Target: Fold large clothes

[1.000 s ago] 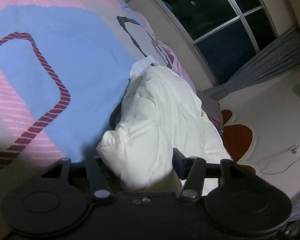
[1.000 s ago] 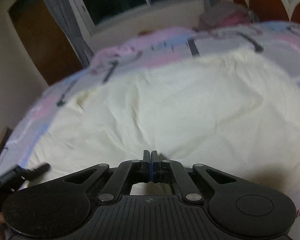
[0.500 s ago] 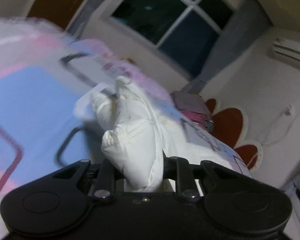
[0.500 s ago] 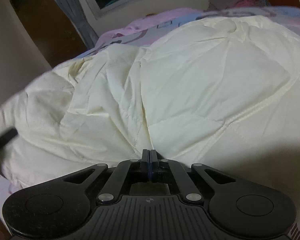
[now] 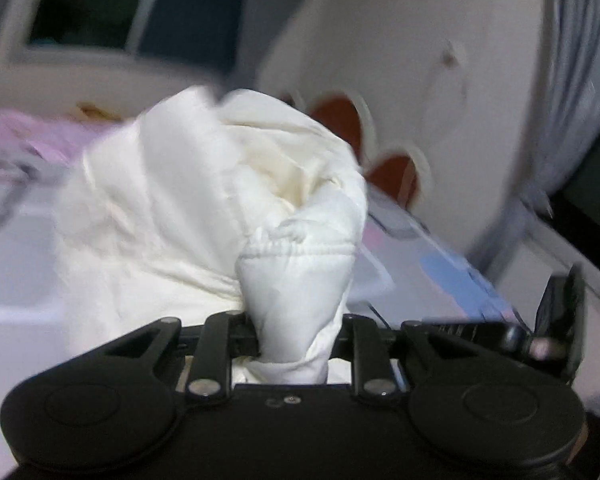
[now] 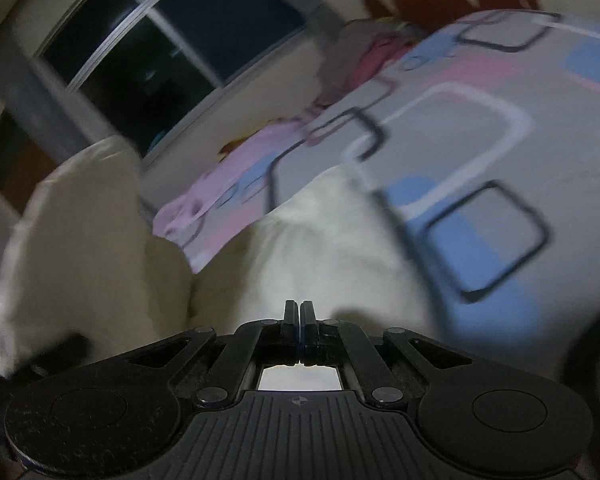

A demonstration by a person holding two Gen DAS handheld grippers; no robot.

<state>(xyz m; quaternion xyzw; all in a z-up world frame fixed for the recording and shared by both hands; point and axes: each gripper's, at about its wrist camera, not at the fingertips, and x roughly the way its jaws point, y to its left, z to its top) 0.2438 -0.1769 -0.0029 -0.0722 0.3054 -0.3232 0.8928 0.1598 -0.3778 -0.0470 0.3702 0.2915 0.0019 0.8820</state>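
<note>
Broadly, over the bed [image 6: 480, 152] my white padded jacket [image 5: 204, 208] hangs bunched. Left tongs [image 5: 296, 332] clamp its cuff, jaws easing open; right tongs [image 6: 299, 320] are together, apparently pinching its fabric. Step: carrying a fold across. Next: lay it flat, edges aligned.

A white quilted puffer jacket [image 5: 204, 216] hangs bunched above a bed, its elastic-trimmed cuff [image 5: 296, 280] pinched upright and the padded body trailing behind in soft folds. In the right wrist view, cream panels of the garment [image 6: 332, 248] drape over the patterned bedding, blurred.
</note>
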